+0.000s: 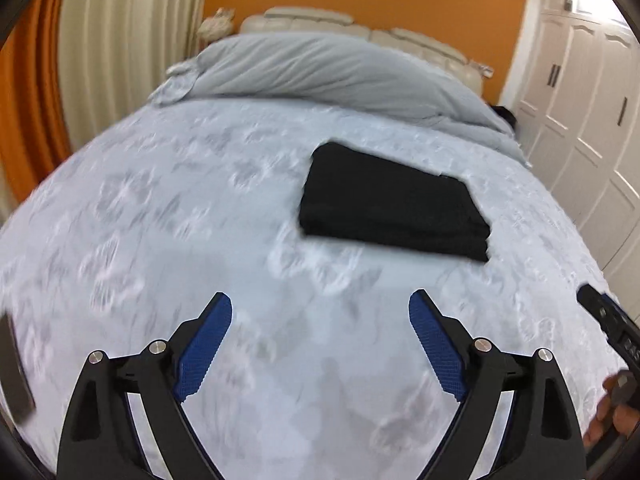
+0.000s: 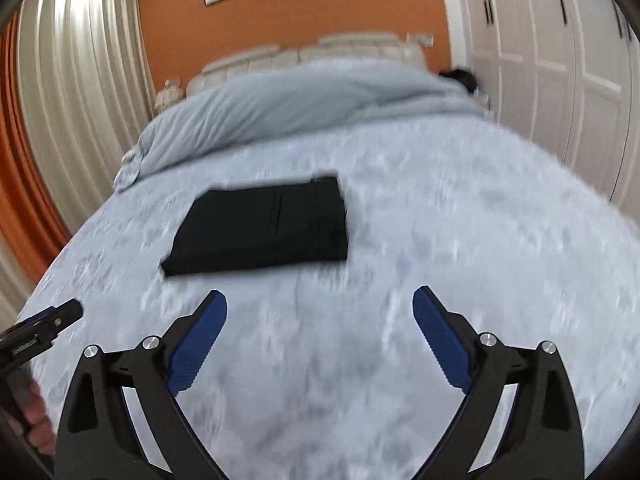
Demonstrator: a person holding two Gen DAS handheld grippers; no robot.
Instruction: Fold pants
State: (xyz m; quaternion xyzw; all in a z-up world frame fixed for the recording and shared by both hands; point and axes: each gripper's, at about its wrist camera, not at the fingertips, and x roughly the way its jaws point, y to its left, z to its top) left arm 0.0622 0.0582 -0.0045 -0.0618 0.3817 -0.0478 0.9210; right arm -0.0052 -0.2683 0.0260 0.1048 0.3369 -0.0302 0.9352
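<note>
The black pants lie on the bed as a compact, flat rectangle, layers stacked one on another with the thick folded edge facing the cameras, so the folding itself looks finished. In the right wrist view the same bundle sits a little left of centre on the patterned pale cover, with a seam or pocket line visible on its top face and its corners fairly square. The left gripper hangs over bare bedding short of the bundle, its jaws spread wide with nothing between the blue pads. The right gripper is in the same condition: jaws spread, empty, clear of the cloth. Neither tool touches the pants; both stand apart from it on the near side. Each view catches the other tool at its edge, together with part of the hand holding it. The rumpled grey duvet is heaped toward the headboard, well behind the pants and not mixed up with them. Judging from this, little or nothing is left to do: at most a light tidying of the near edge, where the layers look slightly uneven, though motion blur makes that hard to confirm. No loose leg or waistband trails out of the rectangle in either view.
</note>
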